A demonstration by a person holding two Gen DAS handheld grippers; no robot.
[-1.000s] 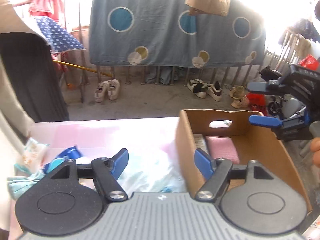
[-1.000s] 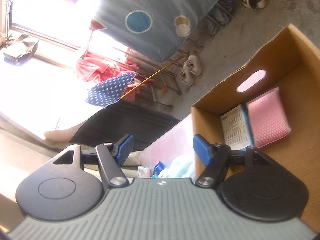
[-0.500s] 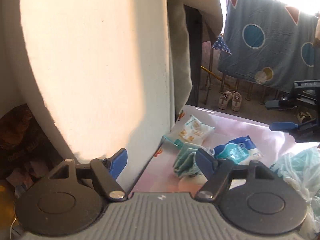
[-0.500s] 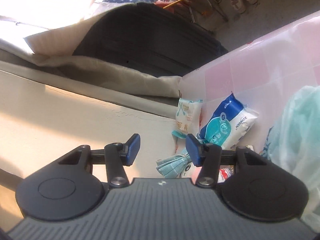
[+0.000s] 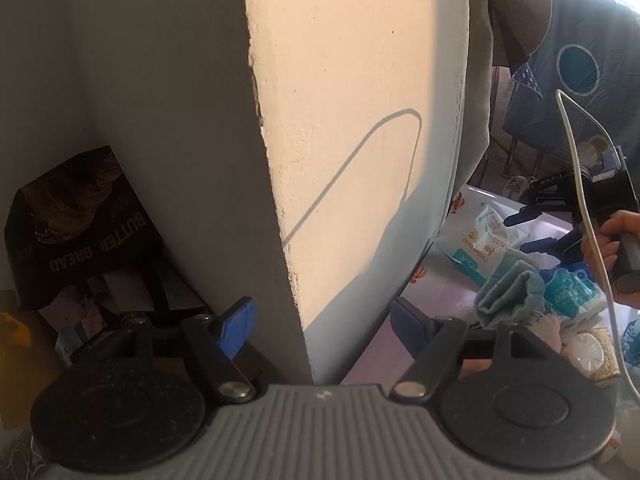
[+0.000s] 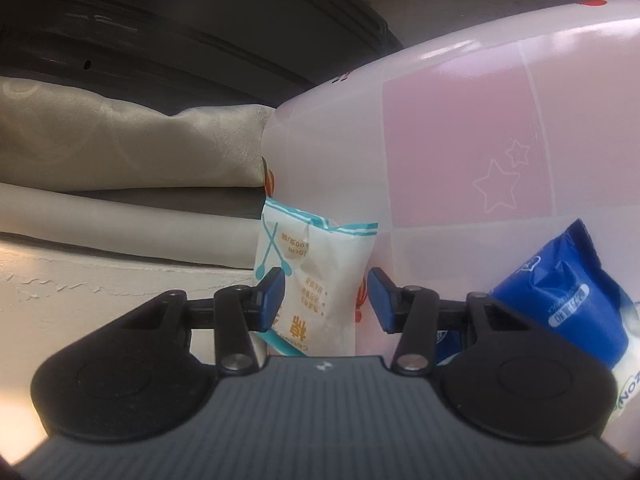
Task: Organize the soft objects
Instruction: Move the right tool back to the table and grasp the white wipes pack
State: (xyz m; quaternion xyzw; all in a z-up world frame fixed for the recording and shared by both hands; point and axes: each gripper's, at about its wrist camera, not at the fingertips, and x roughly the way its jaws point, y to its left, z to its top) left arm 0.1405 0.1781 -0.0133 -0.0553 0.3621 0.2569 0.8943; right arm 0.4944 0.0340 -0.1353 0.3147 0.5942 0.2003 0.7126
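Observation:
A white cotton-swab pack with teal trim [image 6: 316,272] lies on the pink table [image 6: 460,140] by its left edge. My right gripper [image 6: 326,302] hangs just over it. The jaws are closing with the pack between them, and the pads are not visibly pressing on it. A blue tissue pack [image 6: 560,300] lies to the right. In the left wrist view my left gripper [image 5: 322,326] is open and empty and faces a wall corner [image 5: 340,160]. To its right I see the white pack [image 5: 488,236], a folded teal cloth [image 5: 512,292], the blue pack [image 5: 568,292] and the hand-held right gripper [image 5: 520,232].
A dark "BUTTER BREAD" bag [image 5: 80,232] stands in the shadowed nook left of the wall. A small wrapped packet [image 5: 592,354] lies near the teal cloth. Beige folded fabric [image 6: 120,140] and a dark panel [image 6: 180,20] border the table's left side. A white cable [image 5: 588,208] arcs past the hand.
Both grippers swung left, away from the cardboard box. The left one now faces the wall corner. The right one dropped down over the white pack and its jaws narrowed.

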